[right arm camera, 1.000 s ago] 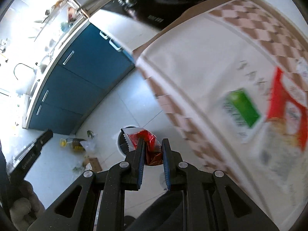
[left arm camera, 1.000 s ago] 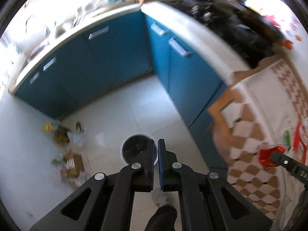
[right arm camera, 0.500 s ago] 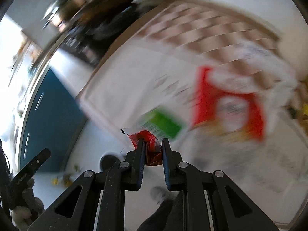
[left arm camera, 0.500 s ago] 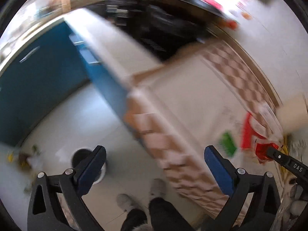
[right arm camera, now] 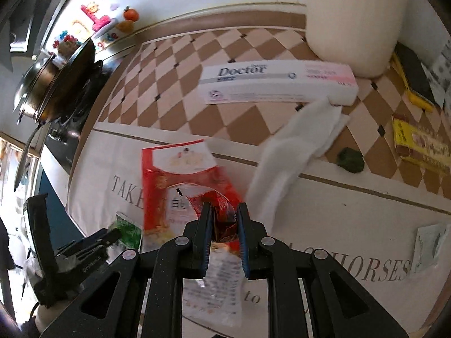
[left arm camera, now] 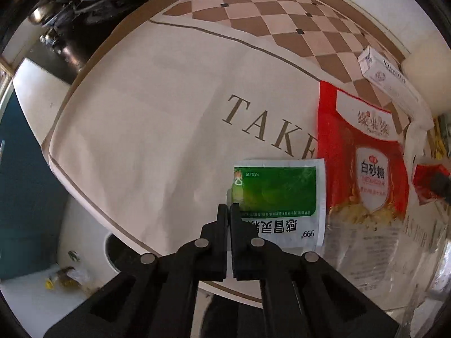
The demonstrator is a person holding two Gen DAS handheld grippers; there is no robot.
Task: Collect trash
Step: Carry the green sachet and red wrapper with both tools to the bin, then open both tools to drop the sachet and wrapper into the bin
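Note:
My left gripper (left arm camera: 228, 208) is shut at the near left edge of a green-and-white sachet (left arm camera: 277, 197) lying on the tablecloth (left arm camera: 157, 129); whether it pinches the sachet I cannot tell. My right gripper (right arm camera: 223, 213) is shut on a crumpled red wrapper (right arm camera: 217, 200), held over a big red-and-clear sugar bag (right arm camera: 180, 180), which also shows in the left wrist view (left arm camera: 363, 169). The sachet and left gripper also appear in the right wrist view, the sachet (right arm camera: 128, 229) at lower left. A dark trash bin (left arm camera: 118, 253) stands on the floor below the table edge.
A white "Doctor" box (right arm camera: 276, 84), a white tissue (right arm camera: 293, 152), a small dark green lump (right arm camera: 351, 160), yellow packets (right arm camera: 420, 140) and a white sachet (right arm camera: 431, 242) lie on the table. A white roll (right arm camera: 349, 19) stands behind. Pans (right arm camera: 56, 76) sit at left. Litter (left arm camera: 64, 278) lies on the floor.
Both grippers swung from over the floor bin to above the table. The left gripper opened wide, then shut at the green sachet. The right still holds the red wrapper.

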